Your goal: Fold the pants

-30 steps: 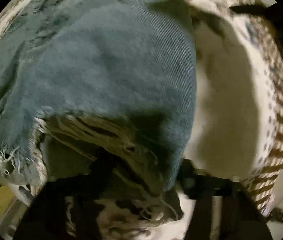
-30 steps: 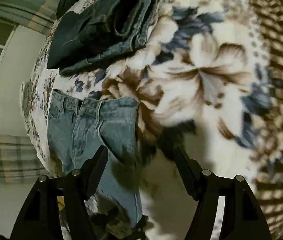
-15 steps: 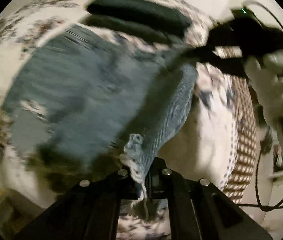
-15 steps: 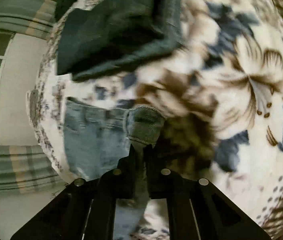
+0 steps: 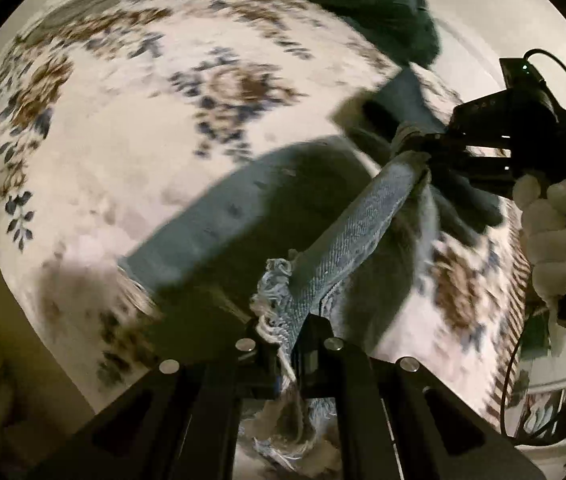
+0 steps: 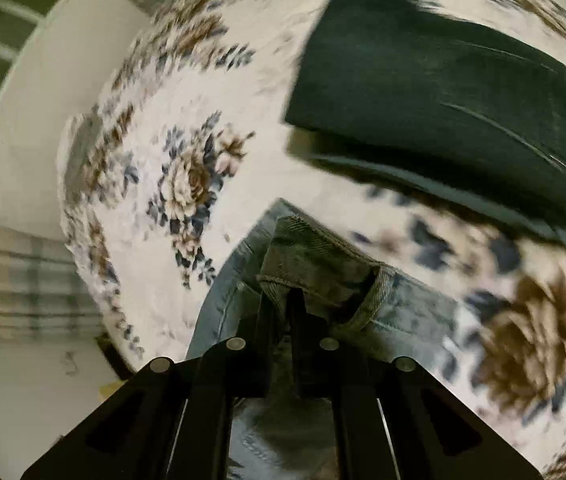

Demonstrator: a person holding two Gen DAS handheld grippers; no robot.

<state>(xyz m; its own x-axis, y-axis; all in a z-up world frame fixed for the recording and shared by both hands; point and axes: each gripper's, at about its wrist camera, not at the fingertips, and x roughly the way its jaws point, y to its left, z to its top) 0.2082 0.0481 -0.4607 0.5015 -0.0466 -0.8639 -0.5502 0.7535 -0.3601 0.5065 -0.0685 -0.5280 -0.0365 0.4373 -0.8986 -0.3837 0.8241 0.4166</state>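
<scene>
Light blue jeans (image 5: pixel 347 248) with a frayed hem are lifted off the floral blanket (image 5: pixel 123 128) and stretched between both grippers. My left gripper (image 5: pixel 287 336) is shut on the frayed hem. My right gripper (image 6: pixel 287 316) is shut on the waistband (image 6: pixel 323 264); it also shows in the left wrist view (image 5: pixel 427 148), held by a white-gloved hand (image 5: pixel 551 232), with the leg pulled taut between the two. The rest of the jeans hangs below in shadow.
A folded dark green pair of pants (image 6: pixel 443 92) lies on the blanket just beyond the right gripper, also in the left wrist view (image 5: pixel 363 8). The blanket's edge and a wall with a striped curtain (image 6: pixel 11 280) lie to the left.
Both grippers closed, left on the hem and right on the waistband, then lifted the jeans off the blanket and pulled them taut. The view swung toward the dark folded pants.
</scene>
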